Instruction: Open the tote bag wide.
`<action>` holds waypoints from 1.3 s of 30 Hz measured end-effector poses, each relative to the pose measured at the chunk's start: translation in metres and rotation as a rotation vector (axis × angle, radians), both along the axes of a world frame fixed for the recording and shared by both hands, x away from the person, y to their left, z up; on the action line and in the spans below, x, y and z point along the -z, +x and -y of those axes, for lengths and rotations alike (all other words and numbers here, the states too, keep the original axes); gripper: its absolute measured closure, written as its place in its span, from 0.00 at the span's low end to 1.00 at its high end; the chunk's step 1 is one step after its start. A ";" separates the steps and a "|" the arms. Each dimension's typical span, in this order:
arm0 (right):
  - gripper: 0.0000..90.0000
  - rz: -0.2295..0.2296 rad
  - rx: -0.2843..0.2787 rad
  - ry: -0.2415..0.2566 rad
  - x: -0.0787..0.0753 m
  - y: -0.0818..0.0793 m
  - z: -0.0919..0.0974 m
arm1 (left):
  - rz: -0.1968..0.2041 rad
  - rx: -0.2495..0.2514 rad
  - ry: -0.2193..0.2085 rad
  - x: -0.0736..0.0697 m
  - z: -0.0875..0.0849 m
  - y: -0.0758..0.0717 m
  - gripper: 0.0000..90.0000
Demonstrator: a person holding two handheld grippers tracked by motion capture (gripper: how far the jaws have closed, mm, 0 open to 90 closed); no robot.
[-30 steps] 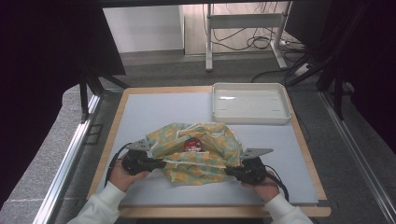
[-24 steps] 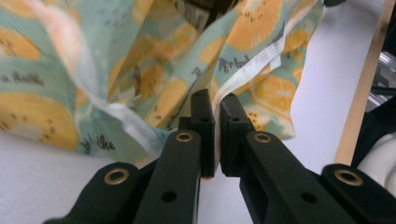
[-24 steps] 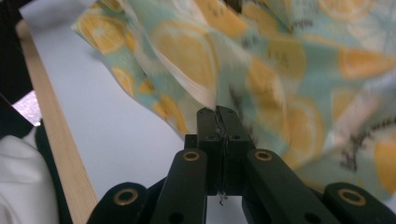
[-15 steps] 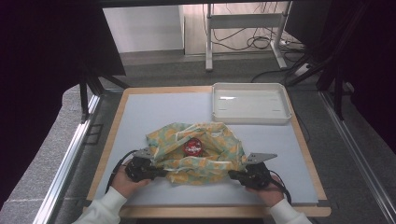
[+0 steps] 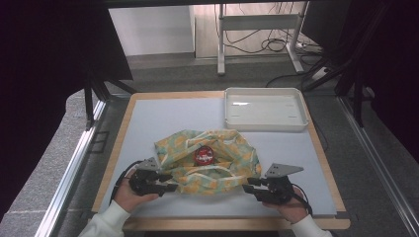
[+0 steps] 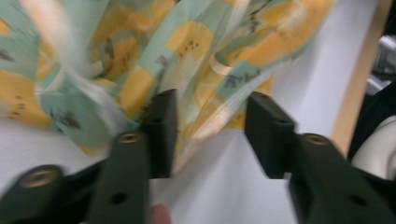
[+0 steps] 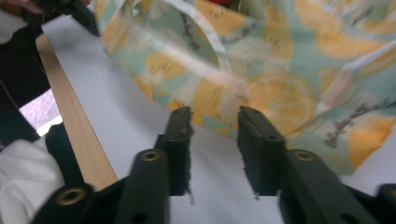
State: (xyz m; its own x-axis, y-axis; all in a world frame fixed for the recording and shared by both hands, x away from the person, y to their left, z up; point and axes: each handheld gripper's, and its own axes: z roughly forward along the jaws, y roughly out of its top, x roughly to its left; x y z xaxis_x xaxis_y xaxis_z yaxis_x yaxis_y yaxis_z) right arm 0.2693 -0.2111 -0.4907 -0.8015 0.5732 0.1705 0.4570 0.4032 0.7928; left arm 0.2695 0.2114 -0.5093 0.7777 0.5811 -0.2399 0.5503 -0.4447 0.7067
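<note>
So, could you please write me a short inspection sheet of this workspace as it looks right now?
Surface: pale grey mat on a wood-edged table, flat.
Job's things: lemon-print cloth bag lying crumpled near the front edge, its mouth open on a red round item inside.
Clutter: white tray at the back right, nothing seen in it.
Grippers: left claw has just been opening, with the bag's edge between its jaws; right claw has just been opening too, at the bag's edge with nothing between its jaws.
Cables: black cable looping from the left claw.
Surroundings: metal frame legs and floor wires beyond the table.
</note>
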 end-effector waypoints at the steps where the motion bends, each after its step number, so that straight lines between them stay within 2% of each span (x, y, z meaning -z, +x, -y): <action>1: 0.64 0.015 0.013 0.007 -0.004 -0.001 0.001 | 0.012 -0.005 -0.017 -0.004 -0.003 -0.003 0.51; 4: 0.54 0.056 0.039 0.011 -0.014 -0.001 0.001 | 0.049 -0.020 -0.071 -0.019 -0.010 -0.008 0.43; 7: 0.50 0.090 0.049 0.001 -0.021 0.000 -0.003 | 0.084 -0.029 -0.120 -0.033 -0.015 -0.010 0.39; 10: 0.48 0.104 0.051 -0.009 -0.025 0.003 -0.008 | 0.116 -0.044 -0.139 -0.043 -0.017 -0.008 0.38; 12: 0.51 0.102 0.056 -0.019 -0.026 0.008 -0.011 | 0.121 -0.068 -0.129 -0.046 -0.015 -0.003 0.45; 14: 0.58 0.106 0.056 -0.037 -0.027 0.015 -0.015 | 0.115 -0.087 -0.118 -0.046 -0.011 0.004 0.58; 18: 0.81 0.087 0.039 -0.031 -0.030 0.034 -0.023 | 0.085 -0.092 -0.098 -0.043 -0.001 0.020 0.87; 20: 0.92 0.079 0.033 -0.033 -0.030 0.043 -0.029 | 0.083 -0.095 -0.071 -0.042 0.004 0.027 0.99; 23: 0.98 0.084 0.026 -0.037 -0.032 0.052 -0.037 | 0.084 -0.095 -0.043 -0.042 0.010 0.033 1.00; 32: 0.99 0.088 0.009 -0.078 -0.031 0.072 -0.061 | 0.084 -0.077 -0.020 -0.043 0.027 0.044 1.00; 39: 0.99 0.075 -0.016 -0.118 -0.022 0.079 -0.077 | 0.068 -0.080 0.005 -0.038 0.032 0.051 1.00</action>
